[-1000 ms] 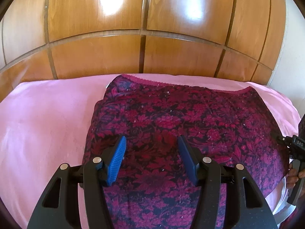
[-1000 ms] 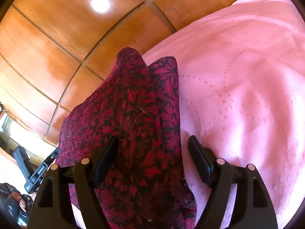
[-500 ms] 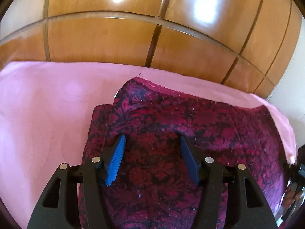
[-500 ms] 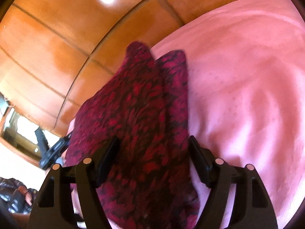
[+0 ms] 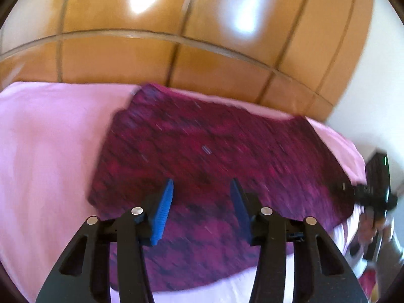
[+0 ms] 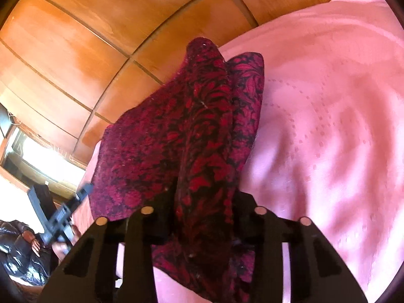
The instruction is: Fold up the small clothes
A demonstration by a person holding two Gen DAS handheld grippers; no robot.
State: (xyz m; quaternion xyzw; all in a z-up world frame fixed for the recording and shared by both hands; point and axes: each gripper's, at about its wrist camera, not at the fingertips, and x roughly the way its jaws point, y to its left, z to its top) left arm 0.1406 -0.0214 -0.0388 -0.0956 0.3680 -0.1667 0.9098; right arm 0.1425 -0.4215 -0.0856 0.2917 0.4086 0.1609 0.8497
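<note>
Glossy orange-brown wood panelling, split by thin seams into large rectangles, is filling the background of both views and catching bright light spots. Below it a pink bedspread is covering the bed, soft and rumpled; only the right wrist view is showing its stitched dotted pattern, the left wrist view being smeared by motion blur. On the bedspread the small garment is lying, a crimson fabric with a dense black floral print, roughly trapezoid in the left wrist view with a lighter trimmed far edge near the panelling. In the right wrist view the same cloth is rising as a bunched ridge, its near end gathered up.

The right claw has just been closing and its black fingers are pinching that raised fold, cloth filling the gap. The left claw, with ribbed blue pads, has also just been narrowing, yet is standing partly apart above the garment's near portion, gripping nothing. Each view is showing the other claw at its edge, small and dark, with a hand.
</note>
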